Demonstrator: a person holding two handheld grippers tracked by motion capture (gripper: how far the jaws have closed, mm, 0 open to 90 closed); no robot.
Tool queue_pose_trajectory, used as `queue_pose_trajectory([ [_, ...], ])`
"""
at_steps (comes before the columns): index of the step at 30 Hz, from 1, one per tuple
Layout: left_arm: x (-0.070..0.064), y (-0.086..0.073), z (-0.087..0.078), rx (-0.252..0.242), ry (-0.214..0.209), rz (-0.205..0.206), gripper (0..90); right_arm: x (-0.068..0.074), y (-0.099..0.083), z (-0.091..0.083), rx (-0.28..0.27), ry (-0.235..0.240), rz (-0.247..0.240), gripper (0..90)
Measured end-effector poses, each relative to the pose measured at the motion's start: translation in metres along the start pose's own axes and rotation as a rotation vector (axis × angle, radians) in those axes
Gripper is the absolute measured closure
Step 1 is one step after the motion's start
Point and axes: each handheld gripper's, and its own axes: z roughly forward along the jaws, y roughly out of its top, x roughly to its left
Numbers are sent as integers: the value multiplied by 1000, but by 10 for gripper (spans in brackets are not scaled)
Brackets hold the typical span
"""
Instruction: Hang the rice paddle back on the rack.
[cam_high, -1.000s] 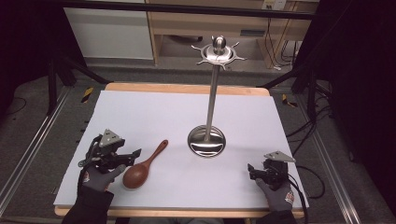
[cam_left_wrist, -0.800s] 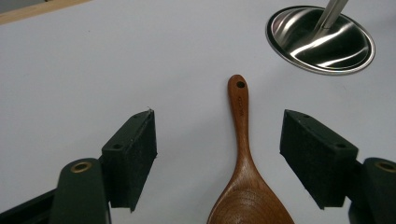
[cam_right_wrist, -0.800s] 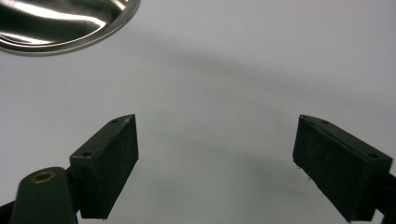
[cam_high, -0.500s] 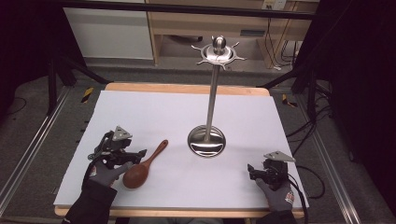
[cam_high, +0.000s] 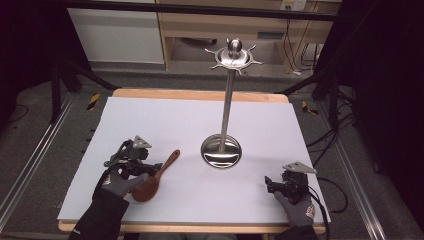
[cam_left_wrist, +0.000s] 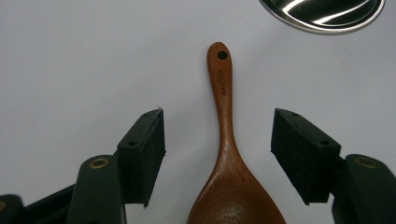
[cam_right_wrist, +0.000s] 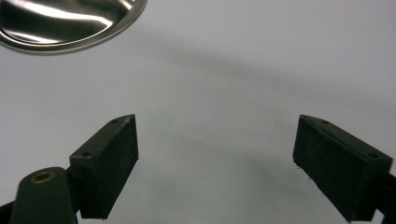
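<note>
high view: wooden spoon (cam_high: 154, 178) flat on the white counter (cam_high: 165, 120), left of the steel stand (cam_high: 222, 150). left tongs (cam_high: 150, 167) at its neck; right tongs (cam_high: 270, 184) idle, well apart.

left gripper view: tongs spread wide, released, straddling the spoon's neck, touching nothing. risk: closing where neck widens into bowl, spoon may pivot or slip.

right gripper view: tongs released over bare counter. stand's dished base holds nothing.

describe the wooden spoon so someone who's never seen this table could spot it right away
Start at the tall metal stand with a round shiny base, mid-table on the white sheet. Left of that base, toward the person, lies the wooden spoon, between the open left tongs. It is the one reddish-brown thing there, with a hole in its handle tip.
</note>
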Motion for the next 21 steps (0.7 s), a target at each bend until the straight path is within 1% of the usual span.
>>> queue_pose_trajectory([
  [2, 0, 1, 1, 9, -2, 5, 350, 0, 0, 0, 4, 3, 1, 144],
  [3, -1, 2, 2, 11, -5, 0, 350, 0, 0, 0, 4, 3, 1, 144],
  [4, -1, 3, 2, 18, -6, 3, 358, -1, 0, 1, 5, 5, -5, 143],
  [6, -2, 4, 3, 33, -11, 9, 362, 0, 0, 1, 8, 7, -1, 143],
  [7, -2, 5, 4, 48, -14, 13, 370, 0, 0, 1, 11, 9, -4, 144],
  [8, -2, 5, 4, 48, -14, 13, 377, 0, 0, 2, 14, 11, -7, 143],
  [10, -2, 7, 5, 66, -17, 20, 384, 0, 0, 2, 14, 13, -4, 144],
  [12, -3, 8, 6, 75, -25, 20, 410, 1, 0, 2, 18, 13, -2, 143],
  [14, -3, 8, 10, 103, -33, 31, 428, 1, 0, 2, 18, 14, -1, 144],
  [15, -3, 8, 10, 103, -33, 31, 438, 1, 0, 2, 18, 14, -1, 144],
  [16, -3, 8, 11, 110, -31, 30, 438, 0, 0, 2, 17, 10, -8, 144],
  [17, -3, 9, 13, 121, -31, 34, 448, 0, 0, 2, 22, 11, -3, 144],
  [18, -3, 10, 15, 134, -36, 32, 466, 0, 0, 3, 23, 13, -10, 144],
  [19, -3, 10, 15, 134, -36, 32, 476, 0, 0, 3, 23, 13, -10, 144],
  [20, -4, 11, 19, 146, -37, 33, 485, 0, 0, 3, 26, 14, -9, 143],
  [21, -4, 11, 19, 146, -37, 33, 492, 0, 0, 3, 26, 14, -9, 143],
])
